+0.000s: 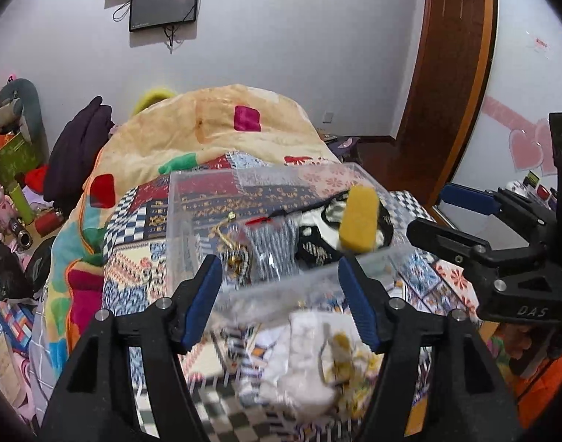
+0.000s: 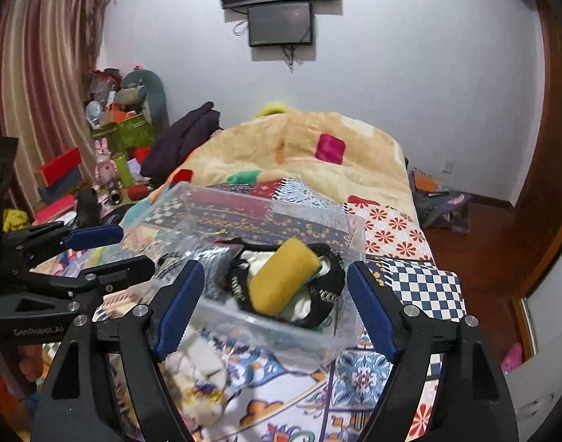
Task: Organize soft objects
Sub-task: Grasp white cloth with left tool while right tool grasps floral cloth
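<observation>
A clear plastic box [image 1: 192, 228] [image 2: 266, 335] stands on the patterned bed. In it lie a yellow sponge [image 1: 359, 223] [image 2: 282, 276], a black-and-white garment [image 1: 312, 237] [image 2: 328, 291] and a striped cloth [image 1: 271, 250]. A white and yellow soft cloth [image 1: 317, 361] [image 2: 199, 379] lies on the bed in front of the box. My left gripper [image 1: 281, 304] is open and empty, near the box's front wall. My right gripper [image 2: 269, 305] is open and empty, above the box's near right corner. It also shows in the left wrist view [image 1: 446, 217].
A beige blanket [image 1: 222, 136] [image 2: 299, 154] with coloured patches is heaped behind the box. Dark clothing [image 1: 78, 154] lies at the bed's left. Boxes and toys [image 2: 107, 140] crowd the left floor. A wooden door [image 1: 450, 73] is at the right.
</observation>
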`<state>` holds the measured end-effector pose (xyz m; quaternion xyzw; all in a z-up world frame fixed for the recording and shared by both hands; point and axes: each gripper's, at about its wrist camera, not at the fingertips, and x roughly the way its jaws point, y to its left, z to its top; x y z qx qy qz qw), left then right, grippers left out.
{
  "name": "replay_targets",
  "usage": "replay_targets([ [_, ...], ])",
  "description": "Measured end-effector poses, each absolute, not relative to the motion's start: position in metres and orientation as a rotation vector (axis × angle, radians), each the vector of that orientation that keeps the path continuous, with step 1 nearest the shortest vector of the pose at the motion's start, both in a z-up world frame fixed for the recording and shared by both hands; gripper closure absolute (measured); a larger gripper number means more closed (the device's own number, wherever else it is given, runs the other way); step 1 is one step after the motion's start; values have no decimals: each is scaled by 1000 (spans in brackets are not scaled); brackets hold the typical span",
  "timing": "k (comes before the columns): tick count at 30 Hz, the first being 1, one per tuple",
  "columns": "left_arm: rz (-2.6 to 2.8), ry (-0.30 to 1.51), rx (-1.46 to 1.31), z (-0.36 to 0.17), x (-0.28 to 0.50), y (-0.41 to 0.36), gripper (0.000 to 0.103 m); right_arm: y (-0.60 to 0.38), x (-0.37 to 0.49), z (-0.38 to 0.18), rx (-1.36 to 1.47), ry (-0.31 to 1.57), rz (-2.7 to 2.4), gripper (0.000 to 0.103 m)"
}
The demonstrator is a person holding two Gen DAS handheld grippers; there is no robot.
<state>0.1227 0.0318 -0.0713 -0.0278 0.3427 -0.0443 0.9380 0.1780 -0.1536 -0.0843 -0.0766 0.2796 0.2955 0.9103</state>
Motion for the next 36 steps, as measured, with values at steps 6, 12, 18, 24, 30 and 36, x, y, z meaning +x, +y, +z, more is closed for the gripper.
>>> replay_targets([
  [6, -108, 760, -63, -93, 101, 32, 37, -149, 163, -110, -156, 661, 677, 25],
  [12, -111, 838, -93, -122, 85, 37, 37, -140, 158, -153, -171, 811, 729, 26],
  [18, -115, 889, -97, -146, 82, 32, 37, -129, 162, -178, -194, 910, 744, 64],
  [24, -111, 887, -79, -155, 85, 27, 47, -134, 160, -176, -190, 891, 740, 91],
  [30, -103, 889, -96, -155, 83, 34, 52, -157, 160, -177, -186, 872, 642, 92],
  [36, -144, 871, -100, -143, 83, 30, 45, -172, 161, -172, -152, 854, 601, 94],
])
